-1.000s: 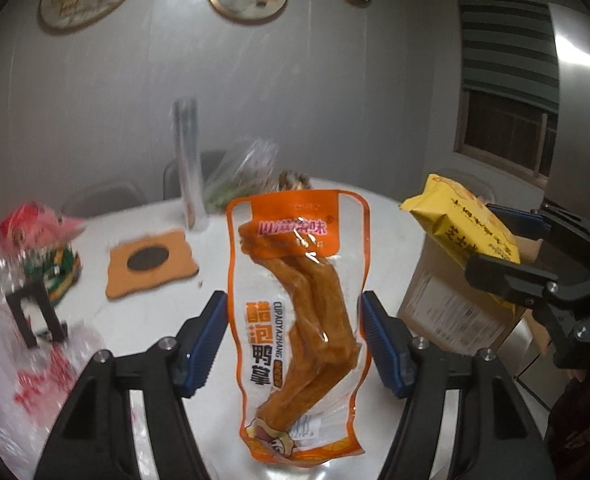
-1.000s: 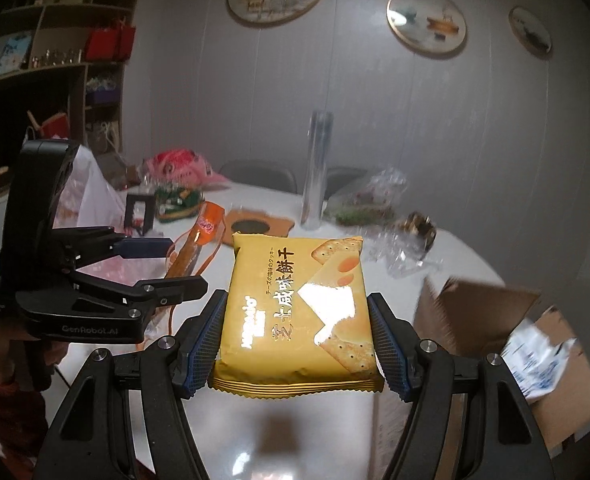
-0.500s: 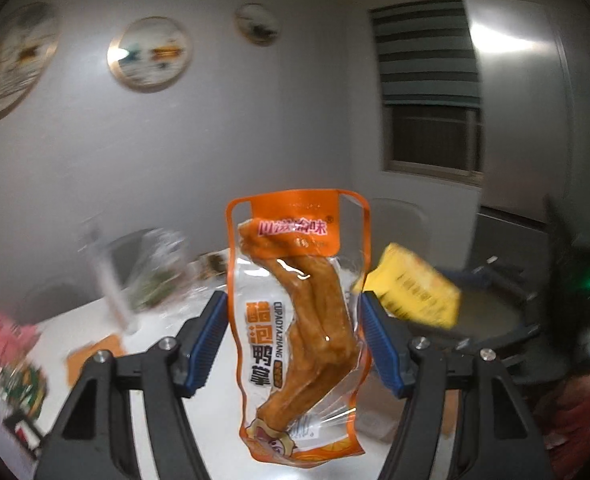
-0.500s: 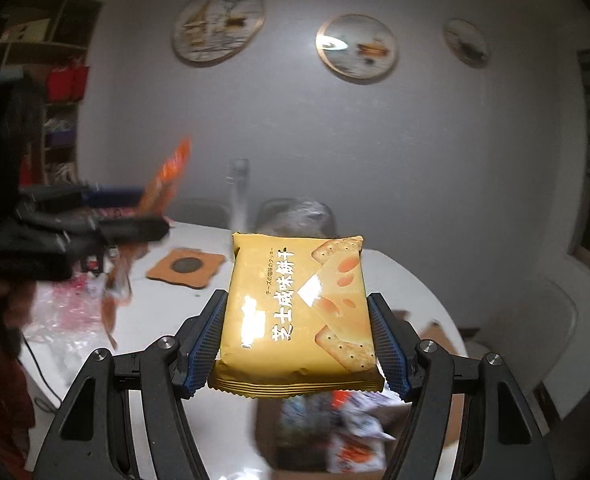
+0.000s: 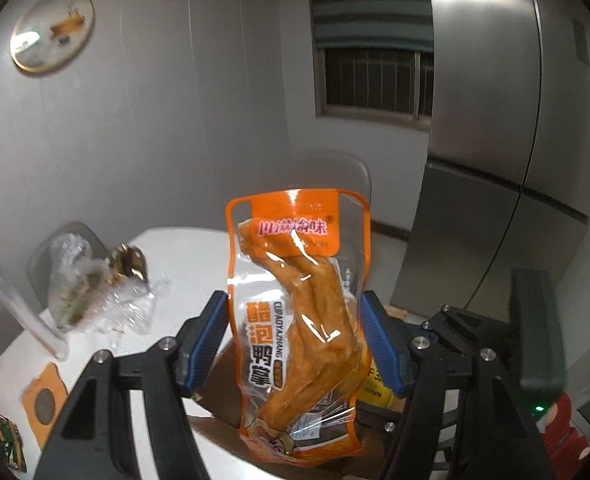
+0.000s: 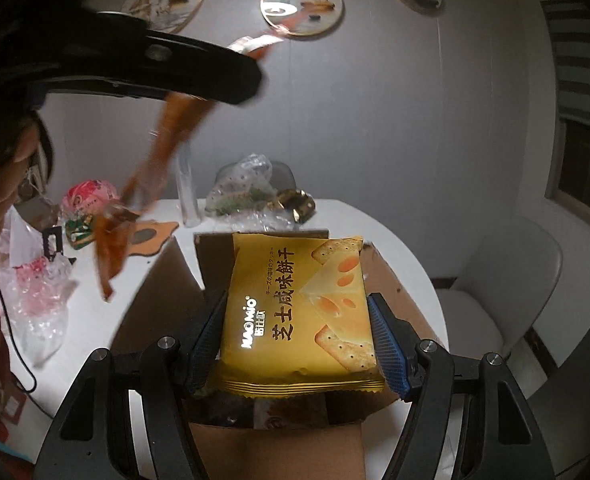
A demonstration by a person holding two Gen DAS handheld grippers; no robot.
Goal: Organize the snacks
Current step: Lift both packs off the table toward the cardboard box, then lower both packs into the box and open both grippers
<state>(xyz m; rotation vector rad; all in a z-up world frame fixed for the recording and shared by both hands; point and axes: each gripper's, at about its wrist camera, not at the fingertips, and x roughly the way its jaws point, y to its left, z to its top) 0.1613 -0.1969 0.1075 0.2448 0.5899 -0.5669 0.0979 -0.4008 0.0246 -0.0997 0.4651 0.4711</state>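
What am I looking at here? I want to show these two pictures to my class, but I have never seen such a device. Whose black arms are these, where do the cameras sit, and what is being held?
No robot is here: a person holds a two-finger gripper in each hand. Each gripper carries a camera looking forward along its fingers, so every picture shows its own black arms and blue pads.

The left gripper is shut on an orange duck-feet packet. The right gripper is shut on a yellow cheese cracker pack, held above an open cardboard box.

The box stands on a white table, with plastic bags, an orange coaster and other wrapped snacks.
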